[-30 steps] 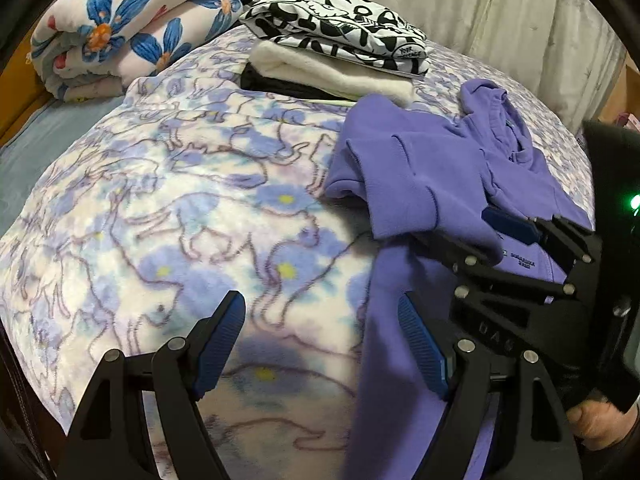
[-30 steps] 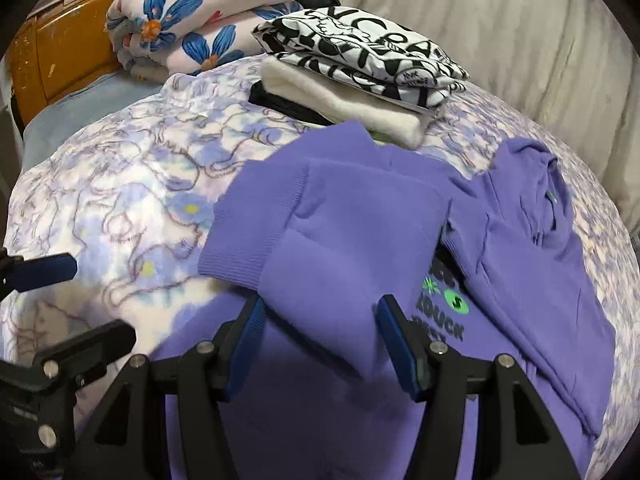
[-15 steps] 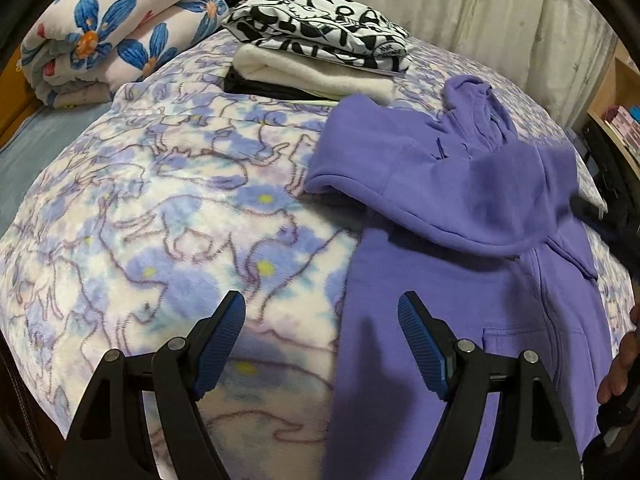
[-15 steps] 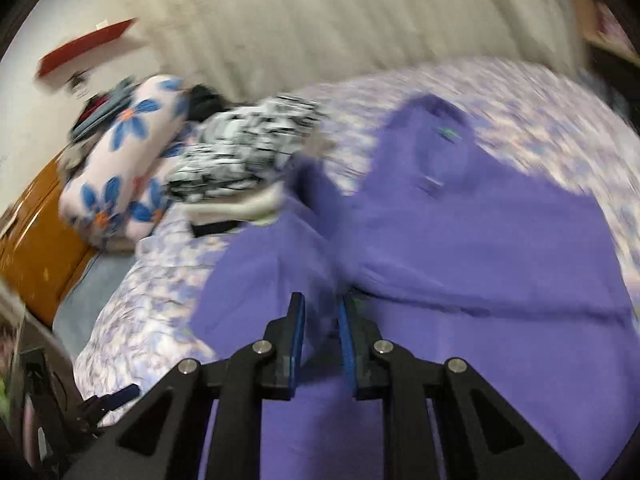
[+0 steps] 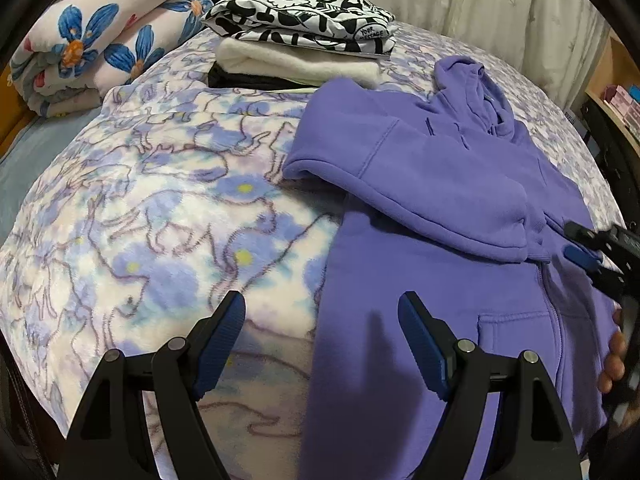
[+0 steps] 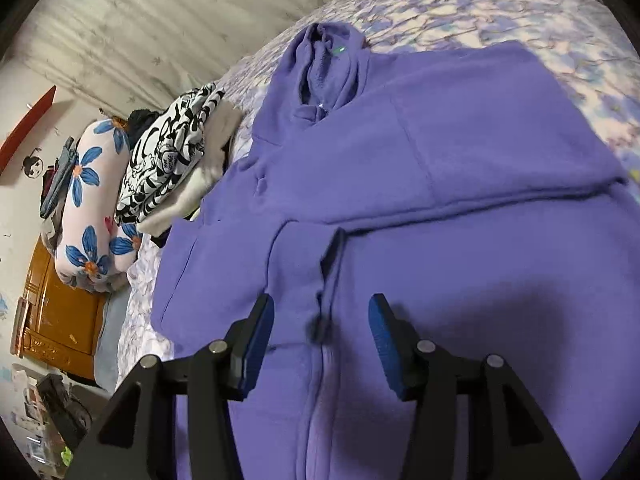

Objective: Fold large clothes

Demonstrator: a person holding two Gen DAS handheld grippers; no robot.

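Purple zip-front hoodie [image 5: 432, 280] lay on the bed [image 5: 160, 208], over a floral fleece blanket, with both sleeves folded across the chest and the hood toward the curtain. The left gripper [image 5: 322, 340] hovered over the garment's left edge, its fingers [image 5: 222, 336] spread apart and holding nothing. The right gripper [image 6: 322, 332] hung above the zipper line near the sleeve cuff [image 6: 304, 256], its fingers also parted and empty.

Risks judged from this arrangement: the cuffs rested loosely on top of the body, so a lift of the hem toward the hood could let either sleeve slide off and undo the side folds. A pinch taken at one layer only, at the left edge, might drag the top panel and leave the back panel behind, giving a skewed fold. The plush blanket looked likely to cling and bunch beneath the fabric if it were dragged. The stack of folded clothes [image 5: 304, 32] lay just beside the upper sleeve fold, and the hood was near it, so a wide sweep could disturb it.
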